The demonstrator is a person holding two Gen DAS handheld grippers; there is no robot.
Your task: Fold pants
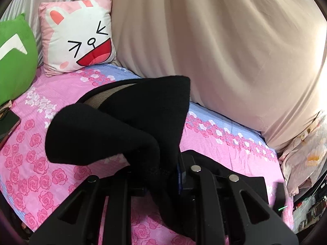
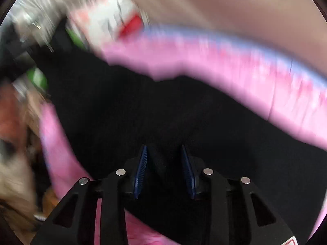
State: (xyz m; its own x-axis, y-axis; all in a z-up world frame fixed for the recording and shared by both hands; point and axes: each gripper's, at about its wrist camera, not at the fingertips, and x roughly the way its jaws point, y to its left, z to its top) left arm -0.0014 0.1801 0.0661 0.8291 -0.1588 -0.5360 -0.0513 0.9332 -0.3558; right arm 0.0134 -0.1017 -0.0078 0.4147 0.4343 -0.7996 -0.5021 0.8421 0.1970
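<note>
The black pants (image 1: pixel 130 122) lie on a pink rose-print bedsheet (image 1: pixel 30 143). My left gripper (image 1: pixel 173 175) is shut on the pants: a bunch of black cloth is pinched between its blue pads and lifted, so a fold hangs over the bed. In the blurred right wrist view the pants (image 2: pixel 163 110) spread flat across the sheet (image 2: pixel 224 61). My right gripper (image 2: pixel 164 163) is open just above the black cloth, its blue pads (image 2: pixel 141 169) apart with pants fabric between and below them.
A pink rabbit-face cushion (image 1: pixel 79 34) and a green plush (image 1: pixel 14 57) sit at the bed's far left. A beige curtain or cover (image 1: pixel 235 51) runs along the far side. A dark phone (image 1: pixel 8 122) lies at the left edge. Crumpled bedding (image 1: pixel 306 153) sits right.
</note>
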